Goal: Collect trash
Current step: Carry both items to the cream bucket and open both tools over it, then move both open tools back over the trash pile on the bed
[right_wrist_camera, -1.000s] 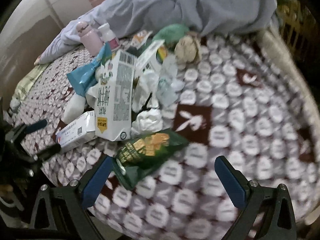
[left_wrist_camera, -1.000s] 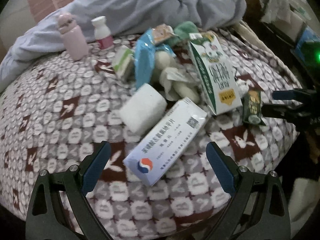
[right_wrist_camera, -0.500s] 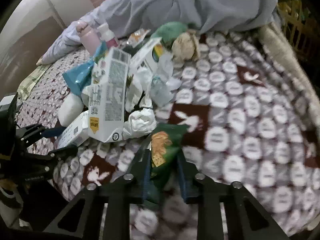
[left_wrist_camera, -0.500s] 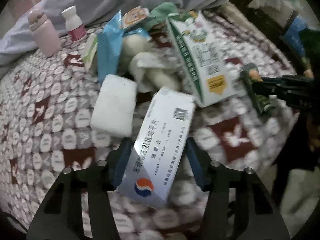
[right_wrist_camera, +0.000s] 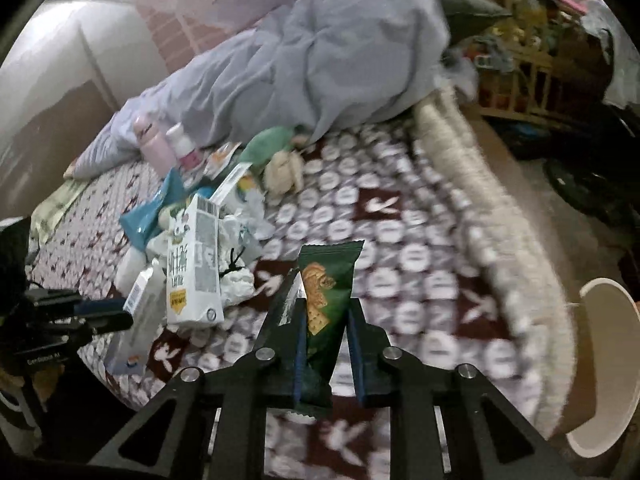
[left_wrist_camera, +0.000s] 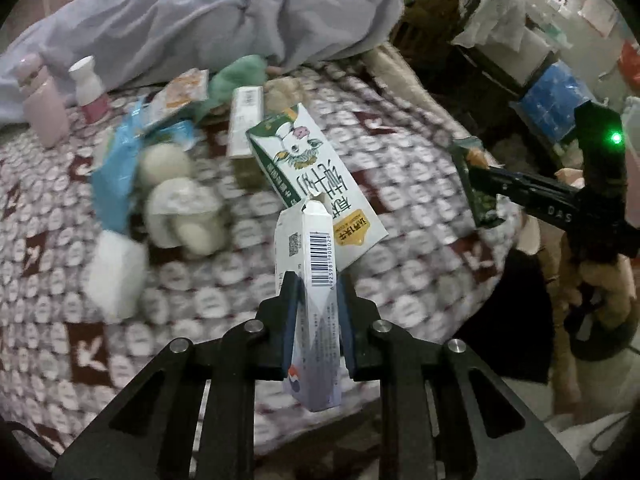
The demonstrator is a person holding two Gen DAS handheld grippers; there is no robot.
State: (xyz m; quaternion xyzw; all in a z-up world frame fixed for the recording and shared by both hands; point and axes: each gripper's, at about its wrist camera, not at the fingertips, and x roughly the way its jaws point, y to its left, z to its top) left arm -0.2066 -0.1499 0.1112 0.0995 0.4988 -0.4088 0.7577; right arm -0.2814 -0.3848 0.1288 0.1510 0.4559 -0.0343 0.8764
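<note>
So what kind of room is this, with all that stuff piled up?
Most likely a bedroom. The trash lies on a bed with a rabbit-patterned cover, a rumpled grey duvet is heaped behind it, and a pink bottle stands by the duvet.

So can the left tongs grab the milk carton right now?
Probably not: the left tongs are already shut on the white medicine box. The milk carton lies uncovered just beyond on the bedspread, reachable once that box is dropped.
</note>
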